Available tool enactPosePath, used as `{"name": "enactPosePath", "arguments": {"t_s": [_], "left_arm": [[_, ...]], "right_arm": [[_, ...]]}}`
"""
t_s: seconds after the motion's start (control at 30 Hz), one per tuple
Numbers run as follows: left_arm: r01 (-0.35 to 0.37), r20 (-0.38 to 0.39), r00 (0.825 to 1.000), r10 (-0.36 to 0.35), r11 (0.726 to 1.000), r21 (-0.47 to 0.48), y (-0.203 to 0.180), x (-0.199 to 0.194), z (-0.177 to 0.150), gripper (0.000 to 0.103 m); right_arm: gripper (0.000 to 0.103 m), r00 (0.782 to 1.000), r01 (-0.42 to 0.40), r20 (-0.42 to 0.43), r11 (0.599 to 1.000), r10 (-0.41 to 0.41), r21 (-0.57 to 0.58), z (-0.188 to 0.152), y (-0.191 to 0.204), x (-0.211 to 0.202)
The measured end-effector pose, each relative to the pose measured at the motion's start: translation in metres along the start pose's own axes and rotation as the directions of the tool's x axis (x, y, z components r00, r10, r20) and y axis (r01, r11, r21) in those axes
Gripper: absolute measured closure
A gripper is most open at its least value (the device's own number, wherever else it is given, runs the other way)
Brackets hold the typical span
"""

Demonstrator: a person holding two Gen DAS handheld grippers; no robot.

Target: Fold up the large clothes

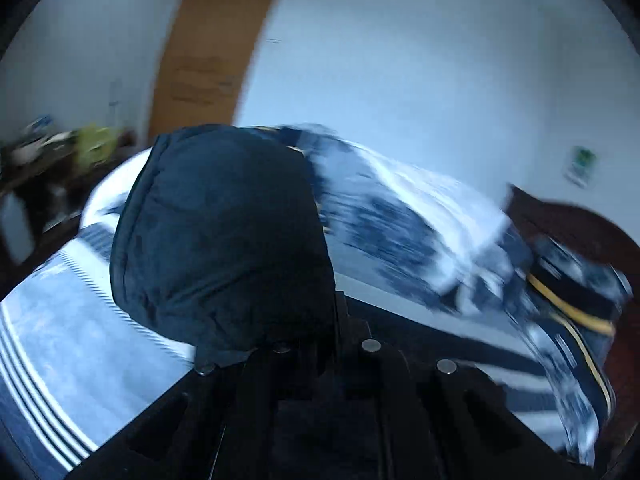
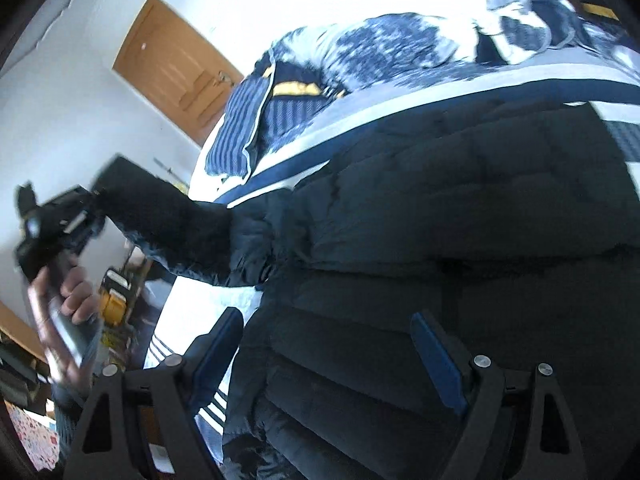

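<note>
Dark padded jacket (image 2: 460, 208) spread across bed (image 2: 400, 92), body lying flat on striped bedding (image 1: 48, 344), one sleeve (image 2: 172, 220) lifted off to the side past the bed edge.

Left gripper (image 2: 86, 210) clenched on the sleeve cuff, seen from the right wrist view as a black tool at far left with sleeve fabric pulled taut from it. From its own view, cuff fabric (image 1: 224, 240) bunched over the fingers and blocking most of the frame. Hand (image 2: 70, 312) wrapped round the handle below, gripper raised and angled up, held out well apart from the jacket body.

Right gripper (image 2: 328, 352) released, blue-padded fingers (image 2: 218, 344) spread wide, hovering low over the jacket's lower panels, pointing along the garment. Contact with fabric not clear.

Risks, as judged:
- Slippery, puffy shell; thin bite on cuff likely to slide out if sleeve swung fast. Motion blur in left view suggests speed.
- Sleeve pull unopposed: with right gripper holding nothing, whole jacket may drag sideways off its flat lay instead of folding at the shoulder.
- Padding springy; folded sleeve apt to bounce back open unless pressed.
- Rumpled patterned duvet (image 2: 380, 44) beyond jacket; far edge could ride onto it and skew the fold.
- Left camera mostly covered, so placement of cuff hard to judge from that side.
</note>
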State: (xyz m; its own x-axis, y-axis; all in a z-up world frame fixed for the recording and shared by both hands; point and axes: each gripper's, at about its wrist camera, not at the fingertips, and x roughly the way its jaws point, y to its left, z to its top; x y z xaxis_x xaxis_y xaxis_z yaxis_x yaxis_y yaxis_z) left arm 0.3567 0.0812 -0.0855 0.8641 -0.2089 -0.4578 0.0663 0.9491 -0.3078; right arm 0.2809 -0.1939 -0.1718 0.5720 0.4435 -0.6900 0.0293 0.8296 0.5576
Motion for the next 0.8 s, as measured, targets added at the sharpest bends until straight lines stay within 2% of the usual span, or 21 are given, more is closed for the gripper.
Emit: {"name": "enactPosePath", "arguments": {"t_s": [0.13,0.23,0.33,0.4,0.53,0.6,0.63,0.67,0.7,0.77,0.8], "left_arm": [[0.035,-0.087,0.996,-0.02,0.986,0.166,-0.092,0.028,-0.036,0.097],[0.082,-0.183,0.982,-0.044,0.976,0.204,-0.138,0.06,-0.073,0.097],[0.093,-0.303,0.953,-0.024,0.972,0.214,-0.16,0.097,-0.109,0.097],[0.097,-0.383,0.924,-0.01,0.973,0.208,-0.169,0.119,-0.134,0.097],[0.13,-0.48,0.877,-0.016,0.97,0.206,-0.178,0.127,-0.178,0.095],[0.181,-0.565,0.824,-0.039,0.963,0.198,-0.182,0.137,-0.192,0.076],[0.219,-0.604,0.794,-0.075,0.961,0.168,-0.181,0.136,-0.194,0.067],[0.249,-0.605,0.788,-0.115,0.958,0.142,-0.177,0.126,-0.193,0.064],[0.271,-0.596,0.79,-0.144,0.954,0.129,-0.174,0.118,-0.189,0.058],[0.316,-0.57,0.798,-0.198,0.942,0.115,-0.166,0.093,-0.176,0.018],[0.319,-0.536,0.816,-0.216,0.942,0.105,-0.157,0.074,-0.165,0.014]], "right_arm": [[0.015,0.999,0.021,0.042,0.998,-0.024,0.064,-0.005,-0.038,-0.038],[0.015,0.997,0.04,0.064,0.991,-0.048,0.127,-0.009,-0.07,-0.06],[0.015,0.995,0.042,0.084,0.982,-0.058,0.187,-0.009,-0.102,-0.076],[0.015,0.994,0.039,0.09,0.974,-0.061,0.225,-0.011,-0.123,-0.084],[0.015,0.994,0.03,0.091,0.958,-0.058,0.284,-0.017,-0.151,-0.091],[0.015,0.995,0.023,0.089,0.953,-0.052,0.302,-0.018,-0.161,-0.094],[0.015,0.995,0.021,0.089,0.951,-0.051,0.307,-0.019,-0.164,-0.095],[0.015,0.995,0.016,0.088,0.95,-0.046,0.312,-0.02,-0.166,-0.096],[0.015,0.995,0.014,0.086,0.95,-0.043,0.313,-0.02,-0.167,-0.096],[0.015,0.995,0.008,0.09,0.949,-0.039,0.315,-0.022,-0.166,-0.1],[0.015,0.995,0.005,0.092,0.951,-0.035,0.31,-0.02,-0.164,-0.098]]}}
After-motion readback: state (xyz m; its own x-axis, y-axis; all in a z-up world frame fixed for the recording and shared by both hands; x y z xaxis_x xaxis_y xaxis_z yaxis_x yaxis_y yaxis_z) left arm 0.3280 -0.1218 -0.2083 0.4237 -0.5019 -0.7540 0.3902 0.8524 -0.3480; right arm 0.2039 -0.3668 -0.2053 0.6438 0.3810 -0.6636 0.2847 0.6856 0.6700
